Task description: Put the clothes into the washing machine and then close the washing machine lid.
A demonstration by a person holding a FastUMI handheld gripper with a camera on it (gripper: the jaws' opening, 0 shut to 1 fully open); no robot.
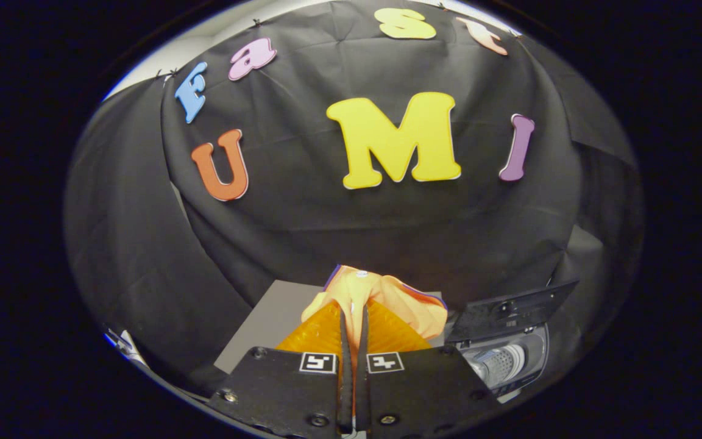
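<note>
Raised fingers [354, 317] pinch the orange garment [387, 296].

The gripper [354, 317] has its two fingers [320, 332] drawn nearly together, leaving a thin slit between them. Both pads press on a fold of orange cloth [381, 292], which rises beyond the tips. The black finger mounts sit level, side by side.

1. The tongs [354, 317] are pinched nearly together on an orange garment [381, 296], holding it above the grey tabletop [272, 317].
2. To the right sits a small washing machine [509, 360], its dark lid [509, 311] raised and its drum visible.
</note>
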